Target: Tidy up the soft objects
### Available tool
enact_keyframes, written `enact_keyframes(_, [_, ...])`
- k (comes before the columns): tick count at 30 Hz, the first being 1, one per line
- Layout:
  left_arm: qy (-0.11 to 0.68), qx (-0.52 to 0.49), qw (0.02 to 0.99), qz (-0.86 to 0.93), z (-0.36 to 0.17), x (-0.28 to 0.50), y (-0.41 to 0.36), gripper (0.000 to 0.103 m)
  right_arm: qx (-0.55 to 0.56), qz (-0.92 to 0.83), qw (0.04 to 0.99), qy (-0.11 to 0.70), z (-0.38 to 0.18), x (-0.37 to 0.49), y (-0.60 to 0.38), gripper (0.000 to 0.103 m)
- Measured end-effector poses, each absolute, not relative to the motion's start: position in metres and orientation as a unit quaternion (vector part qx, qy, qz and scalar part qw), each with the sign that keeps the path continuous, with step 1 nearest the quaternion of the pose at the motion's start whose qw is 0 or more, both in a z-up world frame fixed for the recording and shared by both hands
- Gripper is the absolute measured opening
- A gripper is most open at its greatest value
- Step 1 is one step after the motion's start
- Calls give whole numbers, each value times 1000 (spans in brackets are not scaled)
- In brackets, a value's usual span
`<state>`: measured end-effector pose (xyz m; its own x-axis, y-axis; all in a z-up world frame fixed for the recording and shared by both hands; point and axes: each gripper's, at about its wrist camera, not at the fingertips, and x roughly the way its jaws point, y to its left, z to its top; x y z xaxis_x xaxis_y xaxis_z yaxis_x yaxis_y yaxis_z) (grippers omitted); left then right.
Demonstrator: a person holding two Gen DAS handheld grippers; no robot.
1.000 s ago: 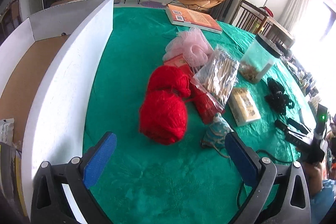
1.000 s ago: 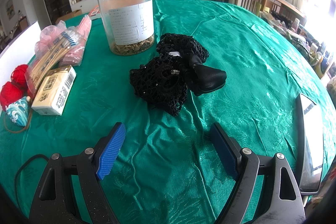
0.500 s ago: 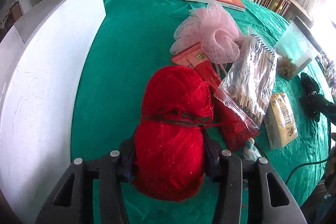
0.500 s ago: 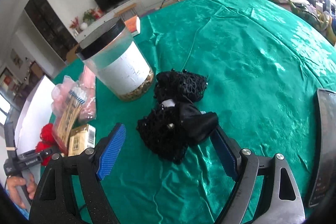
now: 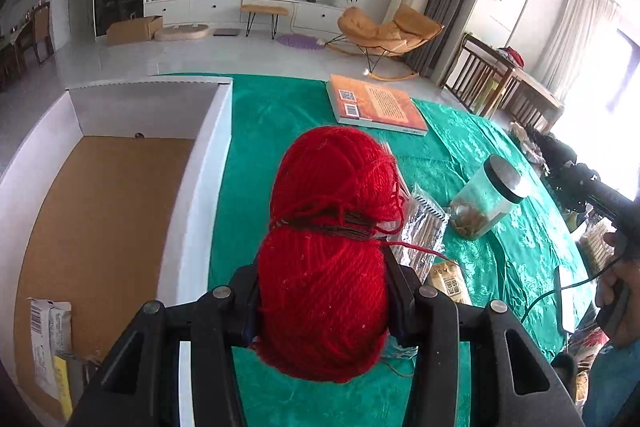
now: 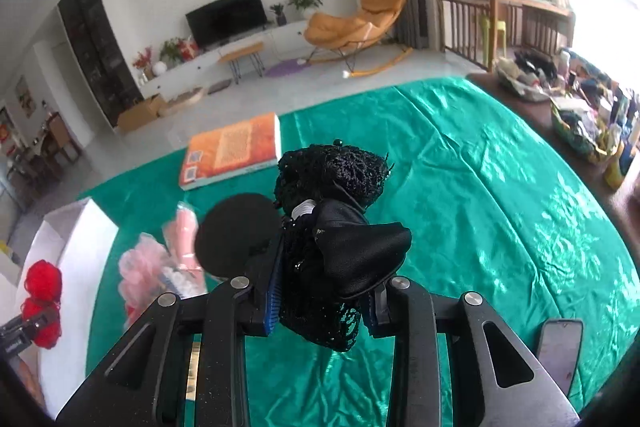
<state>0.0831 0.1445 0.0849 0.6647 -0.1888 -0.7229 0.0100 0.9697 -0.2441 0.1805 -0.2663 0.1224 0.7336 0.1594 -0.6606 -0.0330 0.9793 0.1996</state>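
My left gripper [image 5: 322, 301] is shut on a double ball of red yarn [image 5: 332, 227] and holds it in the air above the green table, beside the white box [image 5: 200, 163] with a brown floor on the left. The yarn also shows far left in the right wrist view [image 6: 42, 301]. My right gripper [image 6: 324, 299] is shut on a black lace hair piece with a satin bow [image 6: 332, 227], lifted above the table. A pink mesh sponge [image 6: 140, 267] lies on the cloth below.
An orange book [image 5: 376, 105] lies at the table's far side. A clear jar with a black lid [image 5: 486, 199], a bag of sticks [image 5: 424, 231] and a small yellow pack [image 5: 448, 281] lie right of the yarn. A phone [image 6: 558, 347] lies at the near right edge.
The left gripper lifted the red yarn off the table, up beside the box. The right gripper closed on the black hair piece and raised it.
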Motion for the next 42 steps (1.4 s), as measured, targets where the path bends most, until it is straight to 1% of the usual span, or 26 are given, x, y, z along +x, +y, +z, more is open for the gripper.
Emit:
enact_keyframes(6, [390, -93, 916, 30, 106, 28, 227, 48, 57, 202, 916, 342, 162, 130, -128, 33])
enact_keyframes(10, [385, -84, 913, 104, 108, -11, 285, 48, 67, 328, 875, 351, 170, 92, -22, 33])
enact_keyframes(12, [384, -82, 909, 139, 104, -26, 309, 50, 69, 380, 848, 363, 169, 77, 28, 34])
enact_keyframes(13, [381, -82, 907, 159, 100, -34, 320, 53, 70, 404, 833, 372, 165, 70, 50, 34])
enact_keyframes(14, [375, -86, 906, 176, 96, -40, 328, 65, 70, 427, 817, 382, 162, 64, 72, 35])
enact_keyframes(15, [369, -91, 906, 188, 93, -46, 333, 91, 68, 446, 801, 393, 156, 59, 89, 42])
enact_keyframes(16, [363, -94, 905, 199, 89, -52, 337, 100, 62, 459, 788, 406, 150, 55, 102, 49])
enact_keyframes(17, [351, -96, 909, 205, 87, -56, 338, 103, 57, 472, 776, 415, 145, 51, 113, 68])
enact_keyframes(18, [341, -95, 912, 205, 85, -59, 336, 103, 51, 478, 771, 418, 139, 49, 117, 74])
enact_keyframes(21, [349, -94, 915, 181, 81, -56, 327, 103, 12, 445, 802, 398, 126, 47, 99, 74])
enact_keyframes(23, [350, -101, 920, 145, 82, -50, 310, 103, -5, 407, 826, 389, 114, 55, 68, 74])
enact_keyframes(28, [335, -83, 938, 27, 94, -40, 224, 103, -40, 252, 886, 386, 61, 69, -34, 74])
enact_keyframes(31, [344, -70, 935, -51, 91, -38, 162, 103, -32, 143, 901, 408, 18, 78, -110, 74])
enact_keyframes(34, [386, -43, 914, -117, 66, -31, 101, 103, 7, 62, 898, 435, -10, 83, -183, 74])
enact_keyframes(37, [424, 5, 897, -128, 28, -20, 56, 103, 19, 12, 896, 444, -28, 82, -219, 74])
enact_keyframes(40, [448, 22, 886, -112, 0, -11, 43, 103, 6, -4, 901, 433, -36, 75, -228, 74])
enact_keyframes(42, [460, 14, 881, -110, -11, -6, 43, 103, -6, 2, 904, 428, -38, 73, -227, 80])
